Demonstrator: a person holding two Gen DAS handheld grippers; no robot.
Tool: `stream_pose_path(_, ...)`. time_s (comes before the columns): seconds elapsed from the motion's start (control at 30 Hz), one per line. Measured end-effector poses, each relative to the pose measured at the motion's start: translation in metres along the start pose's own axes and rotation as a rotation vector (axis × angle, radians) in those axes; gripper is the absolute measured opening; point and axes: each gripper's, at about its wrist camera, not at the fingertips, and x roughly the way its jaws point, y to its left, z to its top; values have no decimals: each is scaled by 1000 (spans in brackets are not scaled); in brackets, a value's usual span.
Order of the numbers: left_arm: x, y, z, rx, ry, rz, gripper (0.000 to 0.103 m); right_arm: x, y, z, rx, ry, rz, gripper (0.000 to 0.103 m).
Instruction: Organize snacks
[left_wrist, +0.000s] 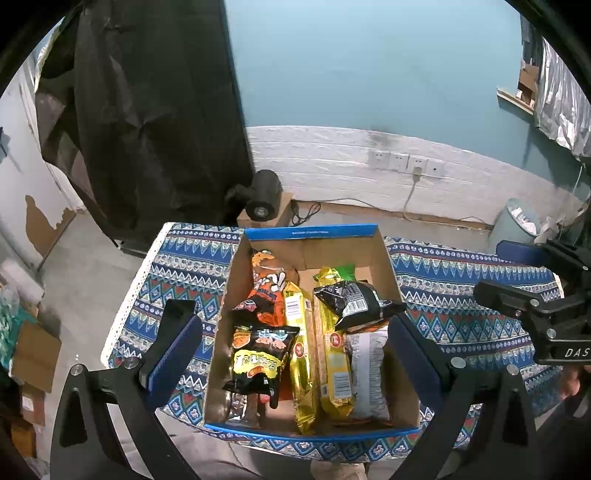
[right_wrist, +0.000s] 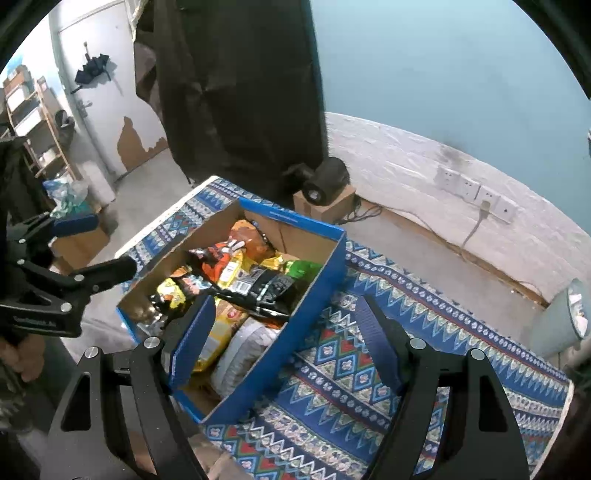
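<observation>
Left tool (left_wrist: 295, 343) w/ fingers apart straddles my cardboard box (left_wrist: 236, 280) of snack packs (left_wrist: 332, 354) on the table (left_wrist: 461, 306); right tool (right_wrist: 288, 332) also apart, nothing gripped, over box's right wall.

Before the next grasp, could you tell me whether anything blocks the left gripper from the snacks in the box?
Nothing visible does. The left gripper hangs open over the open-topped box, and the snack packets lie uncovered below it.
</observation>
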Motion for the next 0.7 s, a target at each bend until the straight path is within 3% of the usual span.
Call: stream_pose_path(0.7, -1, -2, 2, 8, 3, 2, 101, -4, 1, 1, 4, -2, 3, 77)
